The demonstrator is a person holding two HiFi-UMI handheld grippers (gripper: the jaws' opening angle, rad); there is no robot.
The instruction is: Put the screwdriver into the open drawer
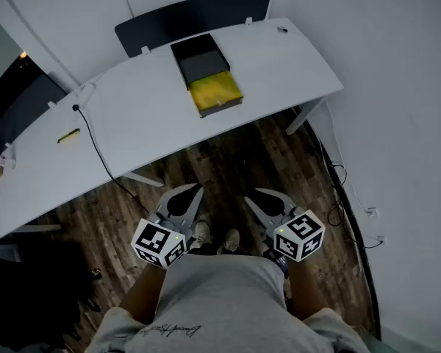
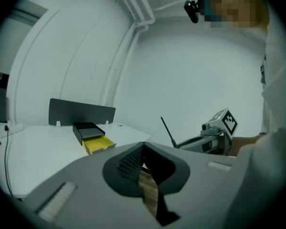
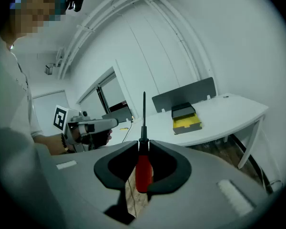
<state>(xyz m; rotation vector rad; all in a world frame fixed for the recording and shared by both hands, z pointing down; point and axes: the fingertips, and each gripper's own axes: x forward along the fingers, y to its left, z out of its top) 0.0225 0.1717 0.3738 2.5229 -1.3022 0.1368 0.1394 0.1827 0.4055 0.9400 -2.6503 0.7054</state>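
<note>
The right claw (image 3: 143,143) is pinching the screwdriver (image 3: 143,170) by its red handle. The handle sits upright between the two pads, and the thin dark shaft points out past the tips toward the far wall. The grip looks square, with the tool centred and not tilted to either side.

The left claw (image 2: 143,149) is pressed together with nothing in it, held level just beside the right one, in front of the person's body.

The yellow drawer (image 1: 216,91) stands pulled out toward the near edge of the white desk (image 1: 147,116), under a small black cabinet (image 1: 198,56). As far as the head view shows, nothing lies in it. A strip of wooden floor (image 1: 228,160) lies between the person and the desk, so the tool is well apart from its goal.

Judging by this, the pickup is done and the rest is all ahead:
- carrying the tool across to the desk
- bringing it over the open tray
- tipping it flat enough to fit
- letting go

A black cable (image 1: 95,147) trails over the left part of the desk, well clear of the likely path.
</note>
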